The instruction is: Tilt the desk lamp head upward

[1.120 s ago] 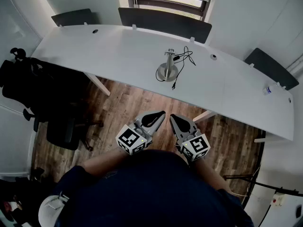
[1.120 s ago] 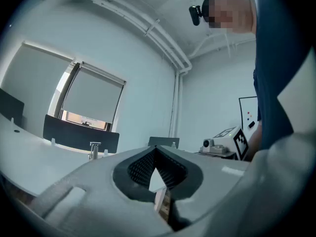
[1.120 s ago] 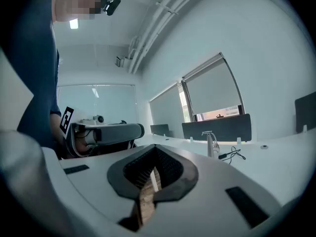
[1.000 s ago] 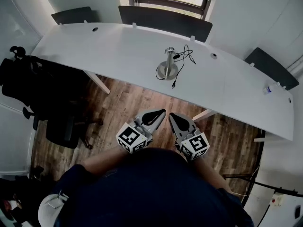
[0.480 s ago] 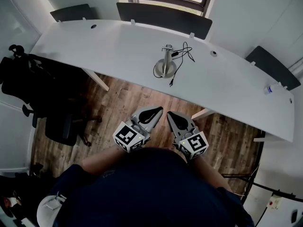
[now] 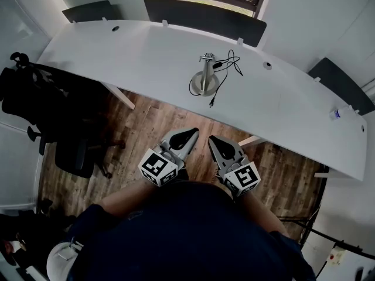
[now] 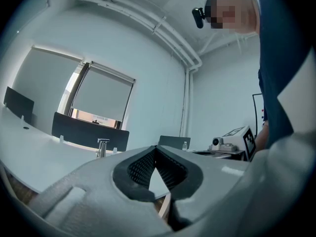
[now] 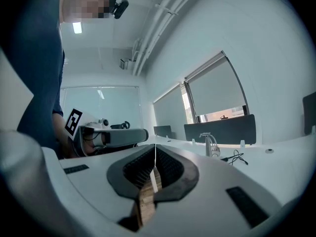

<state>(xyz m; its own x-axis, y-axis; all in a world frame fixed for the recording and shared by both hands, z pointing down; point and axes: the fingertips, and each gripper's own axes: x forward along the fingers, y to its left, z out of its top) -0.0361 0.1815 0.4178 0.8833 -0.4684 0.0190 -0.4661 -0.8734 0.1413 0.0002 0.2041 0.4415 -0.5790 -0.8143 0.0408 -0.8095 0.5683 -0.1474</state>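
Note:
A small silver desk lamp (image 6: 205, 76) stands on a round base near the middle of the long white desk (image 6: 117, 57), its black cord (image 6: 225, 69) trailing to the right. The lamp also shows far off in the left gripper view (image 7: 102, 147) and the right gripper view (image 8: 209, 144). My left gripper (image 6: 193, 134) and right gripper (image 6: 212, 141) hang side by side over the wooden floor, well short of the desk edge, close to my body. Both are shut with nothing between the jaws.
Dark chairs (image 6: 202, 16) line the far side of the desk, and a black office chair (image 6: 64, 127) stands at the left. A small bottle (image 6: 338, 114) sits at the desk's right end. Wooden floor (image 6: 158, 122) lies between me and the desk.
The view has shifted slightly, so the desk and lamp sit a little higher in the picture. Both grippers stay shut and keep close together near my body.

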